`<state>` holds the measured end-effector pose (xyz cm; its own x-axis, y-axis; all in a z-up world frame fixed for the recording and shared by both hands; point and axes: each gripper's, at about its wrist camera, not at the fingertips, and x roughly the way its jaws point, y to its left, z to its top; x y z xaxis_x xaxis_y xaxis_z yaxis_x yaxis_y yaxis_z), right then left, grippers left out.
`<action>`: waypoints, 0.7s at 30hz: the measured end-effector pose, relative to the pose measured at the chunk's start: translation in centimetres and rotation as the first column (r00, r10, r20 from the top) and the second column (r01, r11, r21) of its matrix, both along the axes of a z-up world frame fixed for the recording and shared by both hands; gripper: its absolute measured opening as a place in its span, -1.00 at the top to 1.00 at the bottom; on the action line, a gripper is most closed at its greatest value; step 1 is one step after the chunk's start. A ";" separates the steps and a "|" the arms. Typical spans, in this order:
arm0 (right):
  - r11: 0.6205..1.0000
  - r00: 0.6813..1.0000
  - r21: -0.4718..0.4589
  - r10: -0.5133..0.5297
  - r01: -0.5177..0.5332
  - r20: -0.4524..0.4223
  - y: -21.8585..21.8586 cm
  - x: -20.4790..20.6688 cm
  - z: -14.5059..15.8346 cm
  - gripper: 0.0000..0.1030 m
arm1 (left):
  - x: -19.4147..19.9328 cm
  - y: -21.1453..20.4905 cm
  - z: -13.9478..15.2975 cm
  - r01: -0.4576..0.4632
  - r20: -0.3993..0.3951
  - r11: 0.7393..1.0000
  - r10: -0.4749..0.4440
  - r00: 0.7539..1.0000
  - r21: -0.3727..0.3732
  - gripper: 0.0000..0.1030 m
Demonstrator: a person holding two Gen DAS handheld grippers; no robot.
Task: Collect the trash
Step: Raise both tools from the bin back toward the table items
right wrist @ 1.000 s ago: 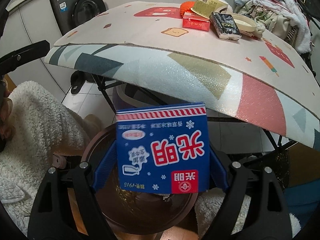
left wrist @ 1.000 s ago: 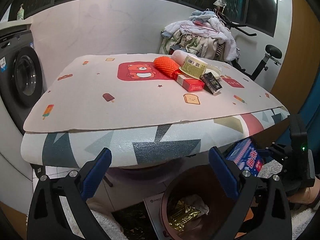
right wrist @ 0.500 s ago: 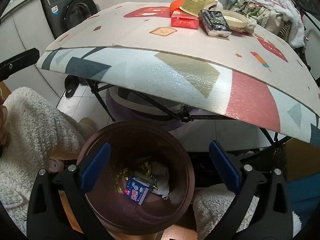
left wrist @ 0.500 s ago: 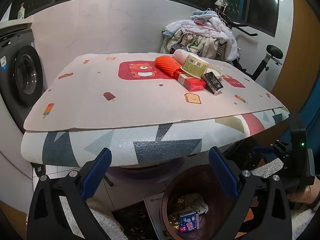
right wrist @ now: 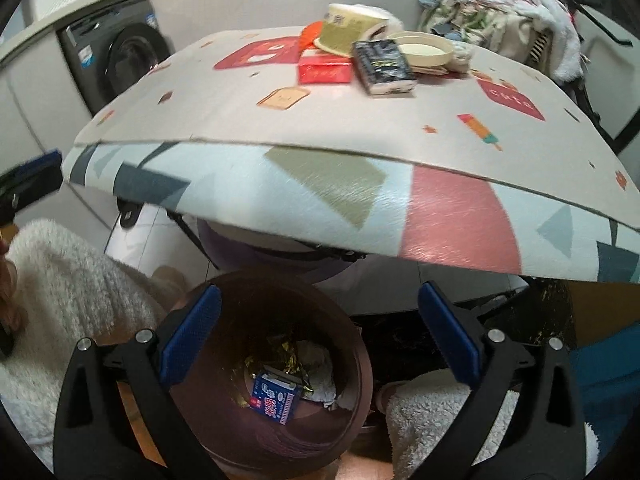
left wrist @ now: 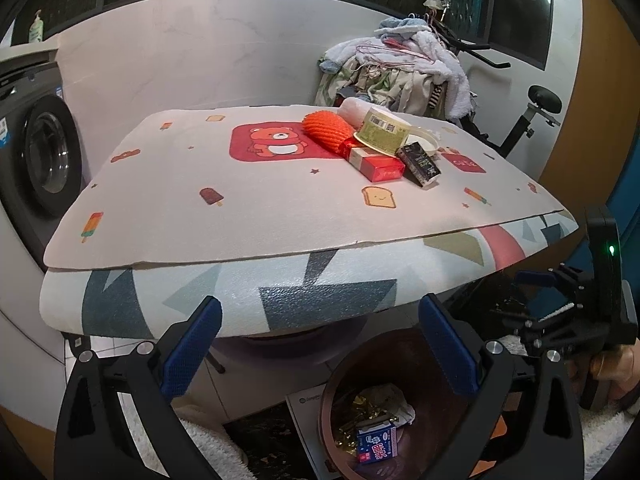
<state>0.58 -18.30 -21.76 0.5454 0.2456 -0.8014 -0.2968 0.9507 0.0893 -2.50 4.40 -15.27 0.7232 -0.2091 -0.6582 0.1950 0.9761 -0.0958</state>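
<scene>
The blue milk carton (right wrist: 275,396) now lies at the bottom of the brown bin (right wrist: 352,360), on top of crumpled foil and paper, where a second ago it sat clamped in the right hand-held gripper (right wrist: 318,334). That hand-held gripper has just been opening; its blue pads (right wrist: 191,338) stand spread wide with nothing between them, hanging over the bin's mouth. So one piece of trash is dealt with, and this hand is free for the next.

The left hand-held gripper (left wrist: 320,346) is likewise spread and empty, aimed at the edge of the table (left wrist: 240,288), unchanged from before.

What remains sits in a cluster at the table's far side: a red box (left wrist: 376,164), a black packet (left wrist: 420,162) leaning beside it, a yellow-green paper cup (left wrist: 380,132) tipped on its side, and an orange netted object (left wrist: 326,130). A shallow cream dish (right wrist: 420,50) lies behind them; whether it counts as trash is hard to say from here. The task looks well short of done.
</scene>
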 end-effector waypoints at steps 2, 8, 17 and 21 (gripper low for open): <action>1.000 1.000 0.011 -0.012 0.012 0.006 -0.5 0.2 0.5 -0.89 | 0.1 -0.1 0.3 -0.002 0.006 1.000 0.002 1.000 0.004 -0.88; 0.998 0.996 -0.011 -0.065 0.066 0.059 -1.6 1.4 2.5 -0.89 | 0.6 0.1 1.4 -0.026 0.047 0.999 0.024 0.999 0.033 -0.89; 0.998 0.993 0.035 -0.049 0.046 0.107 -3.2 4.4 5.5 -0.89 | 3.5 0.9 5.1 -0.066 0.134 0.997 0.061 0.989 0.032 -0.89; 0.999 0.994 0.032 -0.013 0.009 0.112 -3.1 5.7 6.6 -0.89 | 5.6 1.0 7.3 -0.055 0.143 0.998 0.052 0.988 0.016 -0.89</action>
<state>6.30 -21.44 -15.12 0.6346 0.2633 -0.7266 -0.2961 0.9513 0.0861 3.14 5.37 -8.02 0.8195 -0.1555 -0.5516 0.1525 0.9870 -0.0517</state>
